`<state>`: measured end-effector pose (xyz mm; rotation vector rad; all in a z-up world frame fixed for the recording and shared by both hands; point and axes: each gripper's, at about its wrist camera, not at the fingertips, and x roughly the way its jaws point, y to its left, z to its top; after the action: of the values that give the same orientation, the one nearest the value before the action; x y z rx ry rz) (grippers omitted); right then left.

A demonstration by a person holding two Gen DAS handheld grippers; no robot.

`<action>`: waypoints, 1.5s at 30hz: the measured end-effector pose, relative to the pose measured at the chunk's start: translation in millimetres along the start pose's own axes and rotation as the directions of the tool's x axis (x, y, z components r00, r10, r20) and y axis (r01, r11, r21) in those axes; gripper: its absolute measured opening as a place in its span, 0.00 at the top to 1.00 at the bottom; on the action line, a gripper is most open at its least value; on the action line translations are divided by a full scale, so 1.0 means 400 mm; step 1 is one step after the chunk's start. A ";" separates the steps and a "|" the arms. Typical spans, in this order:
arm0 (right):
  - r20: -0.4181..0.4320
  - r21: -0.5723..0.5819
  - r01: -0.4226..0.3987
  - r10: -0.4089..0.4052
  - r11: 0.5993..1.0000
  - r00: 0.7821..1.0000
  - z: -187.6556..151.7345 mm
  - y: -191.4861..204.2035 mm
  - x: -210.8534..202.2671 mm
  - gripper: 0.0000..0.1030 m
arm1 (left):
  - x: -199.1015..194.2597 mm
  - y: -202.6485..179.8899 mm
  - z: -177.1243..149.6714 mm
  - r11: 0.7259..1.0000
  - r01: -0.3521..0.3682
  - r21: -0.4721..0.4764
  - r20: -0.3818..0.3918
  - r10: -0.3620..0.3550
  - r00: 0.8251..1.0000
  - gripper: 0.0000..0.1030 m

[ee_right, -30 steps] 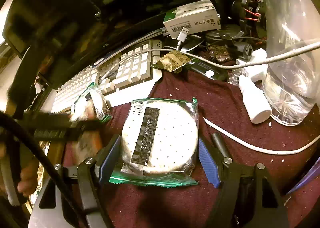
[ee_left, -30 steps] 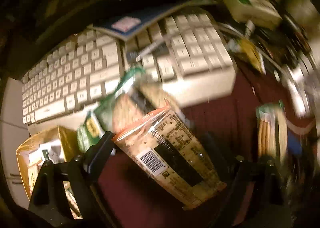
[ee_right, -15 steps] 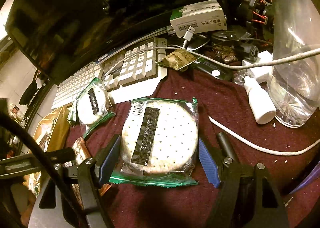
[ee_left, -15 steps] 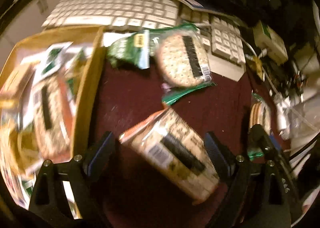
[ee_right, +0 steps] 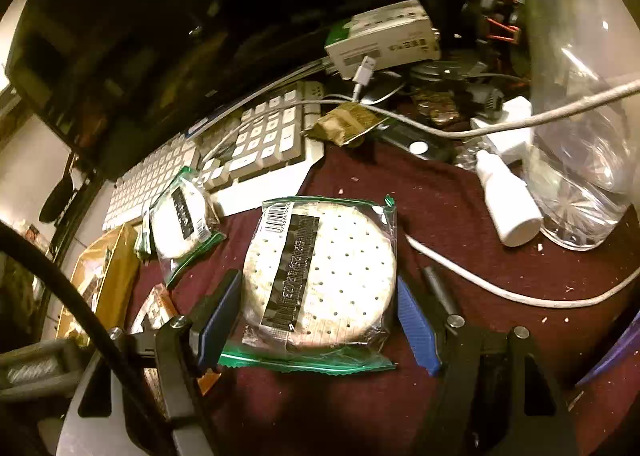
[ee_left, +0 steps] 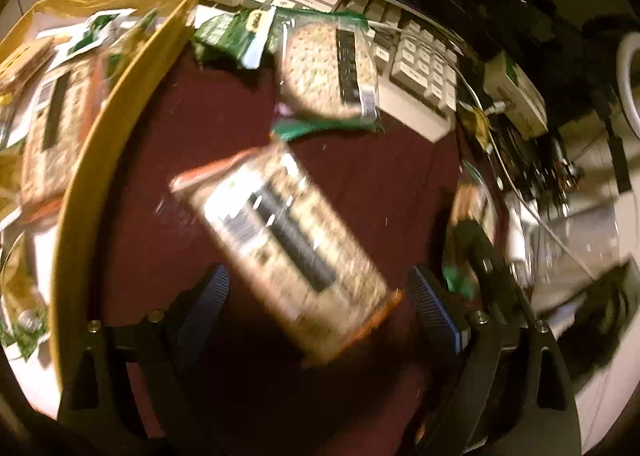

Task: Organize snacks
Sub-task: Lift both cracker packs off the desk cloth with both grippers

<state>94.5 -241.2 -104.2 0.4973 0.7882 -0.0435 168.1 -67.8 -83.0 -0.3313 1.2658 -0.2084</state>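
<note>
Both jaws wide, empty; nearby keyboard (ee_right: 256, 144), white cable (ee_right: 480, 284), bottle (ee_right: 508, 204).

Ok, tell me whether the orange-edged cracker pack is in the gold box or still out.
Out. The orange-edged cracker pack lies on the maroon cloth between the open left gripper's fingers, right of the gold box wall.

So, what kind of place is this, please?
Most likely a cluttered home computer desk: a white keyboard lies under a dark monitor, with charging cables and a dark red cloth holding wrapped round crackers.
</note>
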 end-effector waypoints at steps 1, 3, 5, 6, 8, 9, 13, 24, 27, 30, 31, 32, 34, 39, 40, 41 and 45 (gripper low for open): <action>0.001 0.008 0.000 0.000 1.000 1.000 0.001 -0.003 -0.001 0.28 | 0.013 -0.011 0.017 1.000 -0.018 0.003 0.007 0.018 1.000 0.12; 0.012 0.015 0.044 -0.044 0.999 0.999 0.004 -0.009 -0.005 0.28 | 0.024 -0.025 0.034 0.998 -0.041 0.042 0.039 0.039 0.998 0.11; 0.014 0.016 0.048 -0.048 0.999 0.999 0.006 -0.012 -0.003 0.28 | 0.032 -0.032 0.036 0.997 -0.041 0.066 0.053 0.037 0.998 0.10; 0.012 0.009 0.049 -0.049 0.999 0.999 0.005 -0.010 -0.003 0.28 | 0.032 -0.031 0.034 0.996 -0.048 0.076 0.058 0.044 0.997 0.11; 0.010 0.003 0.035 -0.035 0.999 0.999 0.003 -0.007 -0.002 0.28 | 0.026 -0.019 0.027 0.995 -0.069 0.067 0.070 0.064 0.995 0.11; 0.007 0.008 0.019 -0.019 1.000 1.000 0.003 -0.008 -0.002 0.28 | 0.018 -0.007 0.021 0.994 -0.089 0.069 0.080 0.083 0.993 0.16; 0.000 0.004 0.002 -0.002 1.000 1.000 0.002 -0.007 0.001 0.28 | 0.006 0.015 0.004 0.985 -0.128 0.112 0.097 0.117 0.988 0.20; -0.030 -0.095 -0.016 0.013 0.995 0.999 -0.012 0.044 0.017 0.27 | -0.023 0.049 -0.037 0.964 -0.180 0.197 0.139 0.155 0.978 0.12; -0.031 -0.095 -0.039 0.036 0.995 0.999 -0.012 0.044 0.015 0.27 | -0.018 0.047 -0.035 0.960 -0.172 0.222 0.134 0.145 0.980 0.12; -0.029 -0.079 -0.033 0.031 0.996 0.999 -0.008 0.037 0.014 0.27 | -0.011 0.049 -0.019 0.966 -0.156 0.206 0.098 0.138 0.985 0.12; -0.033 -0.078 -0.032 0.029 0.996 0.999 -0.007 0.037 0.017 0.27 | -0.009 0.047 -0.016 0.964 -0.168 0.208 0.097 0.151 0.984 0.12; -0.033 -0.078 -0.033 0.030 0.996 0.999 -0.007 0.037 0.017 0.27 | -0.005 0.042 -0.016 0.959 -0.179 0.218 0.099 0.161 0.982 0.13; -0.032 -0.083 -0.034 0.032 0.996 0.999 -0.010 0.038 0.014 0.27 | -0.009 0.033 -0.024 0.953 -0.175 0.245 0.101 0.155 0.983 0.30; -0.028 -0.101 -0.045 0.042 0.994 0.999 -0.013 0.048 0.012 0.27 | -0.029 0.027 -0.049 0.944 -0.149 0.294 0.102 0.124 0.987 0.41; -0.028 -0.103 -0.046 0.043 0.994 0.999 -0.013 0.049 0.013 0.27 | -0.037 0.041 -0.054 0.951 -0.132 0.281 0.104 0.106 0.989 0.41; -0.028 -0.106 -0.047 0.045 0.993 0.999 -0.013 0.051 0.013 0.27 | -0.049 0.053 -0.060 0.956 -0.109 0.272 0.111 0.081 0.990 0.41; -0.022 -0.124 -0.067 0.064 0.990 0.998 -0.017 0.060 0.008 0.27 | -0.130 0.100 -0.091 0.973 0.022 0.228 0.144 -0.056 0.988 0.42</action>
<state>97.7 -216.4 -100.5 0.4049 0.7862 0.0709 117.2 -17.8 -60.1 -0.1724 1.0754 -0.3519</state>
